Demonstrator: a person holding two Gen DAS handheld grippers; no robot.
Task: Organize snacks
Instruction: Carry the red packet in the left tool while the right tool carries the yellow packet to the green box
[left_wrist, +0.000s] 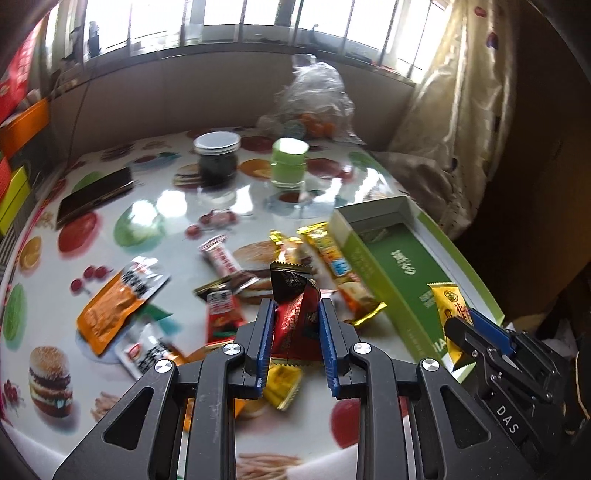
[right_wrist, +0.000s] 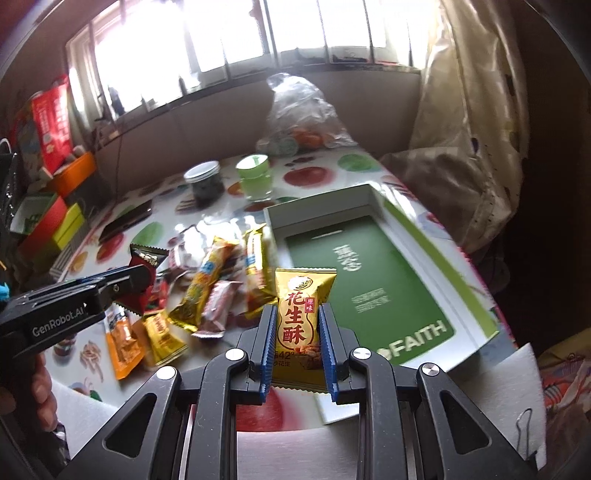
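Right wrist view: right tongs (right_wrist: 298, 325) clamped the yellow packet (right_wrist: 301, 317) mid-body; left tongs (left_wrist: 296, 321) pinched the red packet (left_wrist: 295, 314) (light, crinkly, slippery film).

Surface (left_wrist: 229, 206): carries all things.
Open green-lined cardboard box (right_wrist: 369, 273): at the right.
Loose foil snack packets (right_wrist: 218, 280): left of the box.
Dark glass jar (left_wrist: 217, 158), green plastic cup (left_wrist: 289, 162): behind the packets, side by side.

Home dining rm: fruit-print tablecloth (left_wrist: 155, 221), curtain (left_wrist: 454, 122), window (right_wrist: 207, 40), jar (left_wrist: 217, 158).
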